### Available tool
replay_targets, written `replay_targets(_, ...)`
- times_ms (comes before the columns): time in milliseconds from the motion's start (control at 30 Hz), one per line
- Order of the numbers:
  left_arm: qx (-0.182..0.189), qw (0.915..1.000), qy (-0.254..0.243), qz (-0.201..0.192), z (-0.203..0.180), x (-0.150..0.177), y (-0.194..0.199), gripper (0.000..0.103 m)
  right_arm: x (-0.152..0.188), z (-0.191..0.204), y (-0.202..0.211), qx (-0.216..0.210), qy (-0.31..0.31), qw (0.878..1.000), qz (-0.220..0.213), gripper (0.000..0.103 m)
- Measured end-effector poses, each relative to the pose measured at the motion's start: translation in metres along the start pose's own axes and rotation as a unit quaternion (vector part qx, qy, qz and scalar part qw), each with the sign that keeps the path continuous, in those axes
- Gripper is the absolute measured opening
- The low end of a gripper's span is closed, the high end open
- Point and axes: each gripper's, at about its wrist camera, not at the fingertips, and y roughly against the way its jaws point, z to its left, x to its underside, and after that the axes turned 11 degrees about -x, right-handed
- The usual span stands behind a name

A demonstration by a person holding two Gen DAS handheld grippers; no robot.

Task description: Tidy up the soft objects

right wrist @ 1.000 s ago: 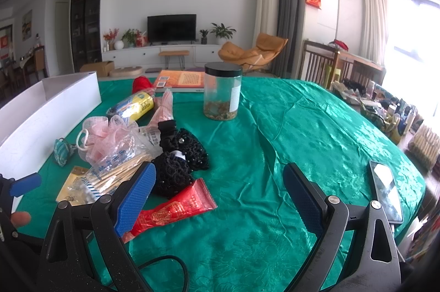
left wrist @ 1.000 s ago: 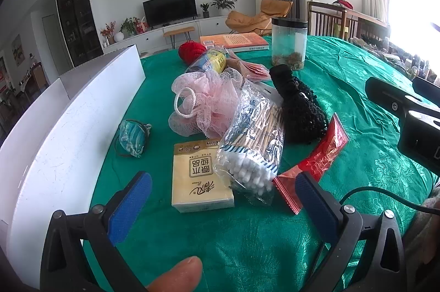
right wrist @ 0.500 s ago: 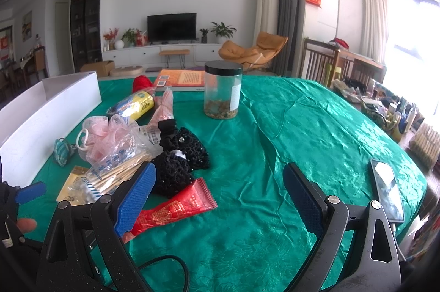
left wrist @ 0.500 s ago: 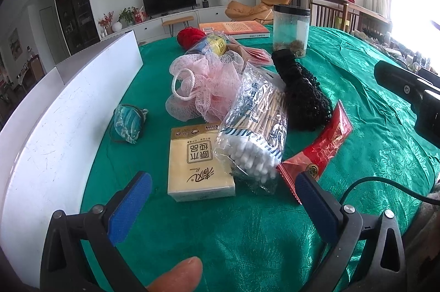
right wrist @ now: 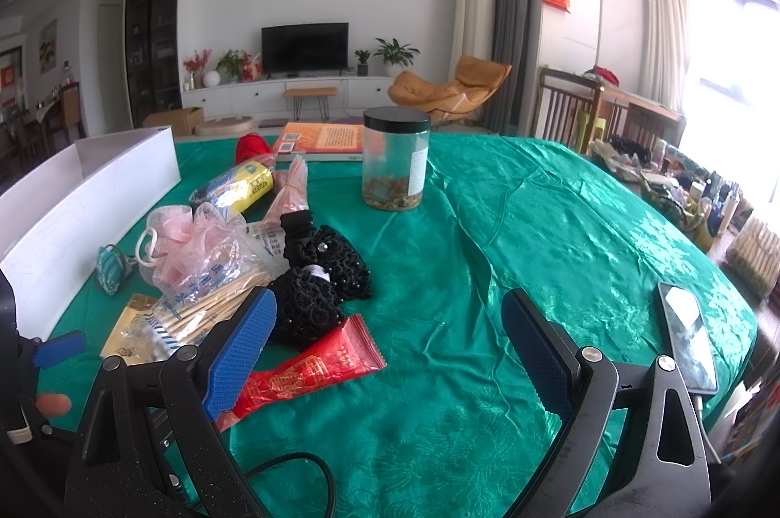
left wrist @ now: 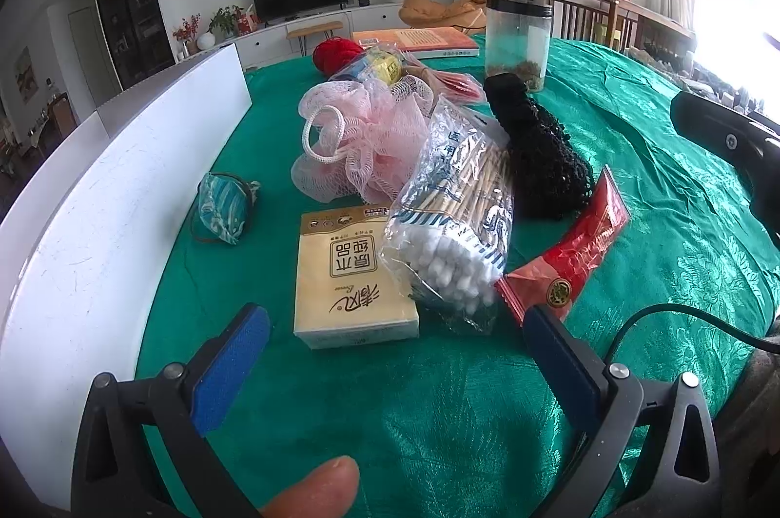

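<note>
Jaws on the left gripper stood wide apart and held nothing, hovering low over the green tablecloth just short of the tissue pack. The right gripper was likewise spread and empty, off to the side above bare cloth.

Nearest the left pads lay the tissue pack, flat and squashy, probably light; a pinch across its short sides looked the safest hold. Touching its right edge was the bag of cotton swabs, slick plastic likely to slide unless squeezed at mid-length where the sticks bunch. Beside that lay the red sachet, thin and crinkly, best taken by an edge. Behind them sat the pink bath pouf, airy and springy, with a cord loop that offered a handle, and the black mesh bundle, limp and apt to snag. A small teal pouch lay apart, near the white box, seemingly the place for sorting.
</note>
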Motion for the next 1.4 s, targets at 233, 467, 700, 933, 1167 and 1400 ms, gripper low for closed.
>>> replay_targets(233,-0.001,1.0000,0.000,0.001,-0.0006,0.0012,-0.0012,0.103,-0.0002,-0.0003,0.0002,-0.001,-0.001,1.000,0.000,0.095)
replay_targets(467,-0.001,1.0000,-0.001,0.001,-0.0007,0.0016,-0.0016,0.103,0.0001,0.0004,0.0004,-0.001,-0.001,1.000,0.000,0.095)
replay_targets(700,-0.002,1.0000,-0.002,0.002,-0.0011,0.0019,-0.0022,0.103,-0.0005,-0.0011,0.0003,-0.001,-0.002,1.000,0.001,0.095)
replay_targets(933,-0.002,1.0000,-0.002,0.001,-0.0013,0.0023,-0.0025,0.103,-0.0006,-0.0014,0.0004,-0.002,-0.002,1.000,0.001,0.095)
replay_targets(1167,-0.002,1.0000,-0.002,0.002,-0.0015,0.0021,-0.0023,0.103,-0.0008,-0.0018,0.0006,-0.002,-0.003,1.000,0.001,0.095)
replay_targets(1400,-0.002,1.0000,-0.002,0.002,-0.0020,0.0027,-0.0023,0.103,-0.0004,-0.0008,0.0008,-0.002,-0.003,1.000,0.001,0.095)
